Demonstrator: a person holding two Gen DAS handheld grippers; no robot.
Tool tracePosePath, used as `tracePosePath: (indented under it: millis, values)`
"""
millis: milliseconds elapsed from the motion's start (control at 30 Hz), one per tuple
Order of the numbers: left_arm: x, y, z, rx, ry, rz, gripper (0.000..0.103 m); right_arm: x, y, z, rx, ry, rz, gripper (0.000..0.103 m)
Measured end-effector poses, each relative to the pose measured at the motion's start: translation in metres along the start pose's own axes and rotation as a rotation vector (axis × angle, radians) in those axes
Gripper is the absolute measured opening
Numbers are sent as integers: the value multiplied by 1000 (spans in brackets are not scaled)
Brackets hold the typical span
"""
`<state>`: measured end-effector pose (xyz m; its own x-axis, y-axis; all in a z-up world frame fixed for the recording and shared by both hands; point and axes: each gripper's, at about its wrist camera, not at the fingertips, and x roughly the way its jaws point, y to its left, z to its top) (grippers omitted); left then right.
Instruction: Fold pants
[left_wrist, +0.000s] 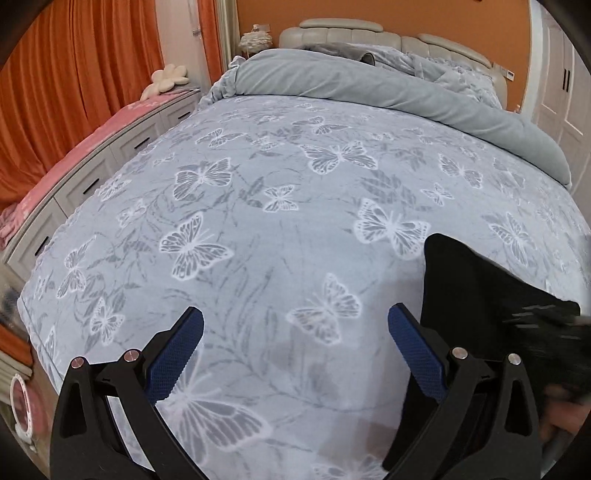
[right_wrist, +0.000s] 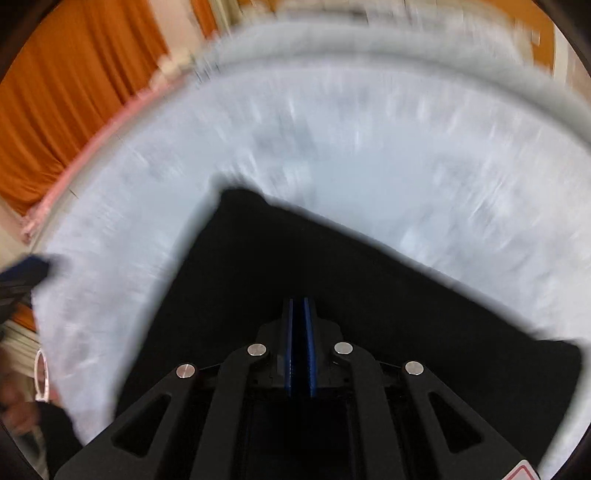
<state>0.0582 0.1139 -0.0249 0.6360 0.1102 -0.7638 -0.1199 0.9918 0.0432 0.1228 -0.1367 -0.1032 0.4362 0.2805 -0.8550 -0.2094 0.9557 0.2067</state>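
The black pants (right_wrist: 295, 258) lie as a dark folded shape on the butterfly-print bed cover (left_wrist: 277, 221). In the left wrist view they (left_wrist: 472, 284) sit at the right, beside my left gripper. My left gripper (left_wrist: 295, 325) is open and empty, its blue pads spread wide just above the cover. My right gripper (right_wrist: 300, 306) is shut, its blue pads pressed together with the black pants cloth around them. The right wrist view is blurred by motion. The right gripper also shows as a dark blur at the far right of the left wrist view (left_wrist: 554, 332).
A grey duvet (left_wrist: 369, 85) is rolled back across the head of the bed. A white drawer unit (left_wrist: 92, 177) with a pink cloth on top runs along the bed's left side. Orange curtains (left_wrist: 74, 74) hang behind it. White wardrobe doors (left_wrist: 561, 92) stand at the right.
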Motion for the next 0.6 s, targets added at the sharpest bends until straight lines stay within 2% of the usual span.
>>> tracePosePath:
  millis: [33,67,100,167,200,267,300,333,400,433,500,567,600]
  values:
    - [0,1,-1,8,2,-5,98,1,-2,6,39,-35,2,4]
    - [0,2,-2,16,5,-14,98,-3,-1,13,69,-22,1,6]
    - [-1,3,-4,29,8,-24,98,-12,4,20,90,-45,30,11]
    - [-4,5,-6,41,1,-30,98,-22,22,26,50,-100,70,10]
    - [-6,6,-7,50,-4,-31,98,-17,35,28,7,-105,42,11]
    - [-7,5,-9,57,-8,-35,98,12,46,19,-28,-47,7,11]
    - [-8,4,-10,62,-7,-42,98,27,50,12,-34,-47,-8,11]
    - [-8,3,-11,68,-5,-48,98,28,56,6,-49,-102,-27,11]
    - [-10,-2,-13,80,-5,-55,98,22,71,11,-130,-88,-87,11]
    - [-11,-5,-13,84,-8,-55,98,13,76,13,-155,-91,-90,11]
    - [-12,-10,-14,89,-10,-55,98,-6,66,14,-88,-108,-23,10]
    - [-15,-14,-15,90,-11,-63,98,-22,55,6,10,-89,85,10]
    - [-16,-16,-16,93,-14,-66,98,-27,57,-1,5,-78,89,10]
